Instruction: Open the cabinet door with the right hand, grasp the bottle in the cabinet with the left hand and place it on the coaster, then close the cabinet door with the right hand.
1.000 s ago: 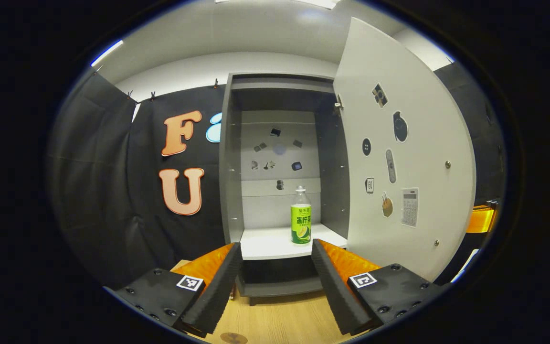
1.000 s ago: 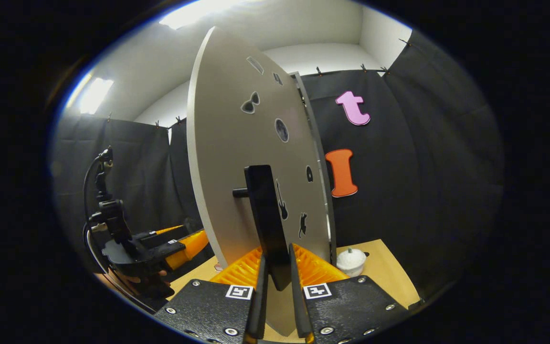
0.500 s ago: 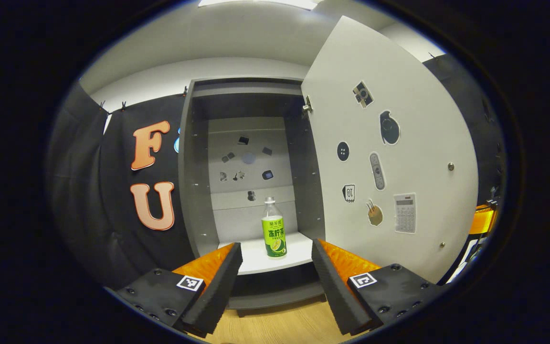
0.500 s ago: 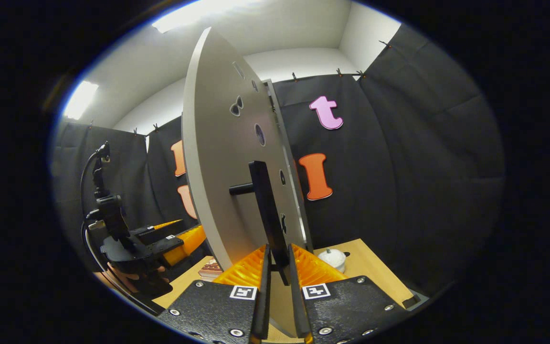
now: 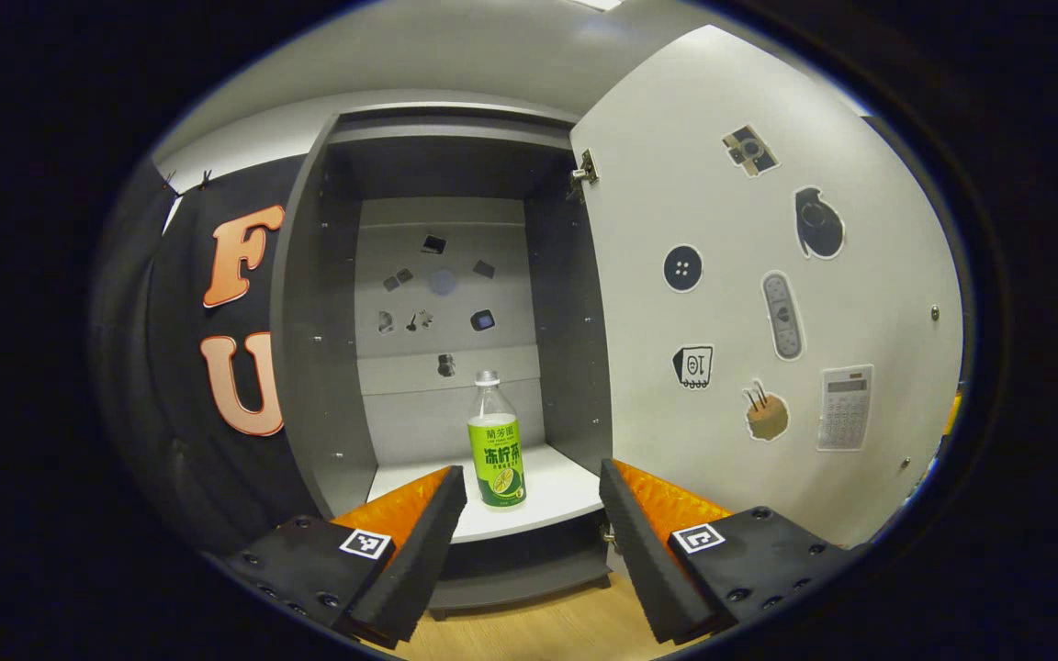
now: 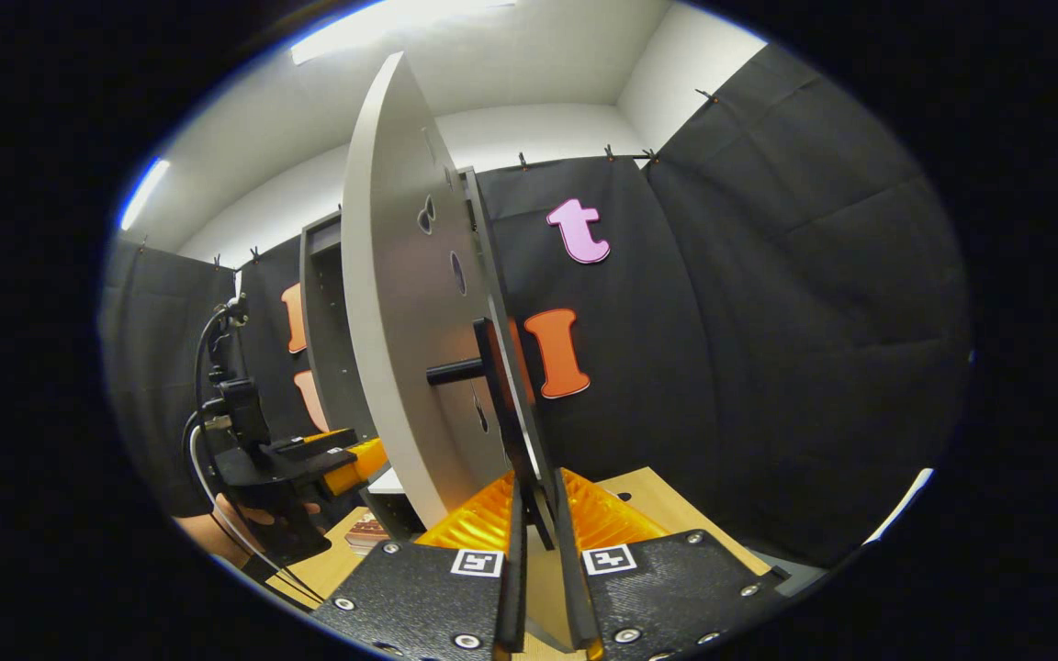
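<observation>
While your right gripper (image 6: 536, 514) clamps the black door handle (image 6: 503, 404) of the swung-open cabinet door (image 5: 768, 294), your left gripper (image 5: 529, 514) hangs with fingers spread before the green-labelled bottle (image 5: 495, 442), upright on the cabinet shelf (image 5: 557, 491).

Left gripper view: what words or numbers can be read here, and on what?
"10": on the tag-shaped sticker on the cabinet door.
Label on the bottle: print too small to read surely.
Calculator sticker: keys and display too small to read.
</observation>
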{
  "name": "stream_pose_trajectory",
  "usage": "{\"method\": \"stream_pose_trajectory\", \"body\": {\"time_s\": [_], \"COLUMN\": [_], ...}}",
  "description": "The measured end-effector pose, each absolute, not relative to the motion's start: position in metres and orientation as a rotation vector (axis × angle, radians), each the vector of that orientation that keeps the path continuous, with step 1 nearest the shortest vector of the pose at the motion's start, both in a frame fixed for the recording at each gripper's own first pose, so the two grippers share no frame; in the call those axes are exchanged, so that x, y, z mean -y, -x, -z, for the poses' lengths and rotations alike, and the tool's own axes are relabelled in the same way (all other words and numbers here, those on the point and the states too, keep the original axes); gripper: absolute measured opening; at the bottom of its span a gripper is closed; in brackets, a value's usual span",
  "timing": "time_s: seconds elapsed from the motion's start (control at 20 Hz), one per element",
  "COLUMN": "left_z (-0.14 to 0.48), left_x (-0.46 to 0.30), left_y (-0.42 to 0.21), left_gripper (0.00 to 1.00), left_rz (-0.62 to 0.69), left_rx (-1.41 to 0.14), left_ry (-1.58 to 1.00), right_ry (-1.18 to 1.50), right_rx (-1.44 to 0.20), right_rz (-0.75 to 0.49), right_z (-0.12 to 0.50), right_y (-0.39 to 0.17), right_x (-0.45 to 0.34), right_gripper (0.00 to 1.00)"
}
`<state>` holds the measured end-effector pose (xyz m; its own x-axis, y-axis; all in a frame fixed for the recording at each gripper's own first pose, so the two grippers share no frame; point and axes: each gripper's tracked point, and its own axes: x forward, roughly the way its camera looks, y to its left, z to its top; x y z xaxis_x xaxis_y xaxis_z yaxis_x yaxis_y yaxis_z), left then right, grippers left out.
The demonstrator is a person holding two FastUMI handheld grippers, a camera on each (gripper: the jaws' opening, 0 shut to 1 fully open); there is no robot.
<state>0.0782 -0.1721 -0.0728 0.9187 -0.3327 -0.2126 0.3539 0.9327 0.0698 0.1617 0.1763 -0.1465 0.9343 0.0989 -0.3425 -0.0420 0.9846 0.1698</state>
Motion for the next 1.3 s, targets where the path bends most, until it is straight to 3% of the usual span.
{"method": "stream_pose_trajectory", "body": {"time_s": [0.2, 0.25, 0.3, 0.5, 0.55, 0.6, 0.7, 0.75, 0.8, 0.85, 1.05, 1.3], "left_z": [0.086, 0.092, 0.096, 0.109, 0.115, 0.119, 0.128, 0.135, 0.141, 0.149, 0.171, 0.185], "left_x": [0.179, 0.180, 0.181, 0.181, 0.180, 0.180, 0.178, 0.175, 0.174, 0.175, 0.176, 0.178], "left_y": [-0.100, -0.104, -0.108, -0.129, -0.136, -0.141, -0.153, -0.161, -0.167, -0.173, -0.202, -0.232], "left_gripper": [0.95, 0.95, 0.94, 0.96, 0.96, 0.96, 0.96, 0.96, 0.96, 0.95, 0.96, 0.95], "left_rz": [0.376, 0.379, 0.379, 0.365, 0.354, 0.347, 0.326, 0.308, 0.296, 0.291, 0.259, 0.225], "left_rx": [-0.219, -0.229, -0.234, -0.248, -0.259, -0.269, -0.286, -0.298, -0.314, -0.330, -0.350, -0.345], "left_ry": [-0.094, -0.093, -0.095, -0.104, -0.111, -0.115, -0.125, -0.131, -0.131, -0.128, -0.149, -0.159], "right_ry": [-0.137, -0.132, -0.123, -0.099, -0.104, -0.111, -0.124, -0.129, -0.131, -0.131, -0.097, -0.029], "right_rx": [-0.373, -0.371, -0.370, -0.369, -0.371, -0.373, -0.381, -0.382, -0.369, -0.345, -0.258, -0.265], "right_rz": [-0.052, -0.047, -0.040, -0.020, -0.020, -0.024, -0.043, -0.042, -0.040, -0.040, -0.023, 0.036], "right_z": [0.148, 0.148, 0.148, 0.148, 0.148, 0.147, 0.149, 0.148, 0.144, 0.140, 0.130, 0.130], "right_y": [-0.160, -0.159, -0.159, -0.157, -0.157, -0.156, -0.152, -0.152, -0.152, -0.154, -0.165, -0.157], "right_x": [-0.169, -0.168, -0.164, -0.156, -0.156, -0.158, -0.161, -0.162, -0.162, -0.162, -0.155, -0.138], "right_gripper": [0.31, 0.43, 0.39, 0.52, 0.63, 0.58, 0.67, 0.62, 0.69, 0.63, 0.64, 0.65]}}
